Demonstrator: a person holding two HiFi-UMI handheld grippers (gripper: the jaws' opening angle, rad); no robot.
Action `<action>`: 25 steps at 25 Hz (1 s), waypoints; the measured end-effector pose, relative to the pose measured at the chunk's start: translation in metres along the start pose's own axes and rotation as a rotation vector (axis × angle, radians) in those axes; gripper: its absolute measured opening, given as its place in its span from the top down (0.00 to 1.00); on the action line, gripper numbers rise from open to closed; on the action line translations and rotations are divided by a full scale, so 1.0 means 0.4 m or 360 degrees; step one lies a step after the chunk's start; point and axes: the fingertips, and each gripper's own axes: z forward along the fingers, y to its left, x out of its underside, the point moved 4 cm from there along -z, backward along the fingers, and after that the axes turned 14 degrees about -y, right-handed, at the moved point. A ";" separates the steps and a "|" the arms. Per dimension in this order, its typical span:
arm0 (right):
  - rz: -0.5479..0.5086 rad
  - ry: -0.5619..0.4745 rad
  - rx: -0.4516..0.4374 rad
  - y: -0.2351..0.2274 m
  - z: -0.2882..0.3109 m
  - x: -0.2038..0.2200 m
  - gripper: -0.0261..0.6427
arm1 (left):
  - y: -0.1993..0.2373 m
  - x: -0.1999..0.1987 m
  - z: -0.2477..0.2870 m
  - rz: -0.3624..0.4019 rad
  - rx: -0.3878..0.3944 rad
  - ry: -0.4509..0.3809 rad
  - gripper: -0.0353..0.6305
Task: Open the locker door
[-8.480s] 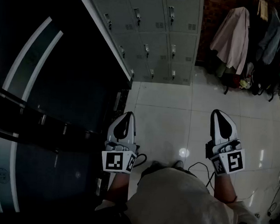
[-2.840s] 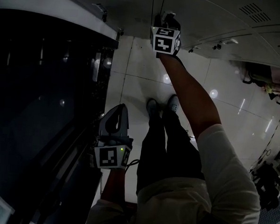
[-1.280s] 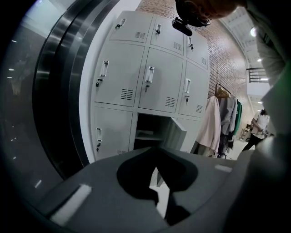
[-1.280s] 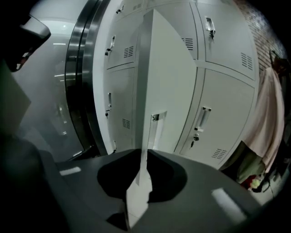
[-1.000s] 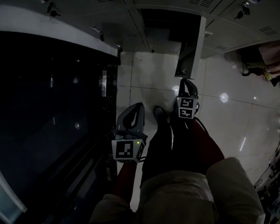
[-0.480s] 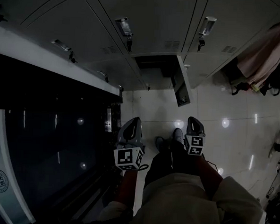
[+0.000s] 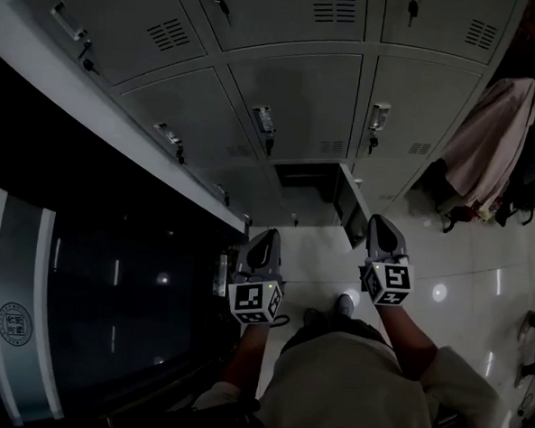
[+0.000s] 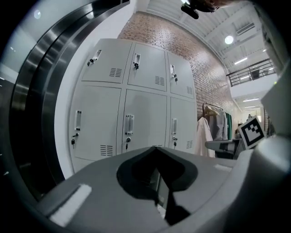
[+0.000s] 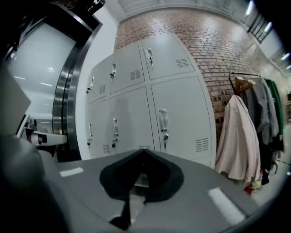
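You hold both grippers low in front of you, side by side, noses toward the locker bank [image 7: 293,83]. L gripper [image 7: 270,235]: jaws pressed together, tips meeting, nothing btwn them. R gripper [image 7: 375,221]: same, closed tip to tip on nothing. Each marker cube faces up at you, L cube [image 7: 255,301] and R cube [image 7: 388,282].

The locker door [image 7: 349,203] belongs to the btm row, middle column. It stands swung out toward you, attached at the right side of its compartment [image 7: 303,188], which shows dark and open just left of it. Neither gripper touches the door. In the head view the R gripper's nose sits just below the door's near edge; how far apart in depth, can't tell. L gripper points at the floor strip below and left of the compartment.

All other doors in view are shut, each w/ a vertical handle and a small vent. Right of the lockers a pink coat [image 7: 489,141] hangs on a rack, w/ darker garments [image 7: 533,189] beside it. Brick wall [image 9: 218,50] rises above and behind the lockers. Glossy tile floor [image 7: 478,312] carries light spots. On your left runs a dark glass wall [image 7: 91,297] w/ pale vertical stripes. One shoe [image 7: 344,304] shows btwn the grippers.
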 end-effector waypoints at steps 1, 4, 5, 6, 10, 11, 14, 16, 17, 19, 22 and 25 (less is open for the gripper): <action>0.0012 -0.0014 -0.0007 0.008 0.006 -0.030 0.96 | 0.001 -0.020 0.004 0.0005 -0.0001 -0.0008 0.77; 0.0004 -0.0094 -0.0033 0.026 0.020 -0.118 0.96 | 0.003 -0.076 0.013 0.0034 -0.0009 -0.0036 0.78; -0.0008 -0.0122 -0.0046 0.033 0.024 -0.144 0.96 | 0.003 -0.091 0.017 0.0050 -0.0011 -0.0044 0.78; -0.0021 -0.0146 -0.0061 0.040 0.027 -0.168 0.96 | 0.001 -0.102 0.020 0.0063 -0.0012 -0.0047 0.78; -0.0056 -0.0222 -0.0126 0.063 0.041 -0.246 0.96 | -0.006 -0.146 0.042 0.0078 -0.0005 -0.0075 0.79; -0.0055 -0.0243 -0.0139 0.068 0.048 -0.258 0.96 | -0.005 -0.158 0.051 0.0086 0.0003 -0.0090 0.79; -0.0044 -0.0296 -0.0180 0.075 0.068 -0.282 0.96 | -0.011 -0.186 0.076 0.0070 0.0040 -0.0136 0.79; -0.0038 -0.0318 -0.0199 0.082 0.069 -0.306 0.96 | -0.026 -0.217 0.078 0.0068 0.0067 -0.0180 0.81; -0.0039 -0.0329 -0.0204 0.089 0.066 -0.320 0.96 | -0.031 -0.231 0.075 0.0082 0.0076 -0.0193 0.82; -0.0036 -0.0334 -0.0211 0.101 0.063 -0.338 0.96 | -0.034 -0.240 0.070 0.0106 0.0076 -0.0185 0.83; -0.0030 -0.0306 -0.0220 0.109 0.052 -0.341 0.96 | -0.036 -0.230 0.051 0.0099 0.0055 -0.0148 0.83; -0.0008 -0.0263 -0.0208 0.113 0.025 -0.336 0.96 | -0.042 -0.228 0.024 0.0085 0.0058 -0.0130 0.83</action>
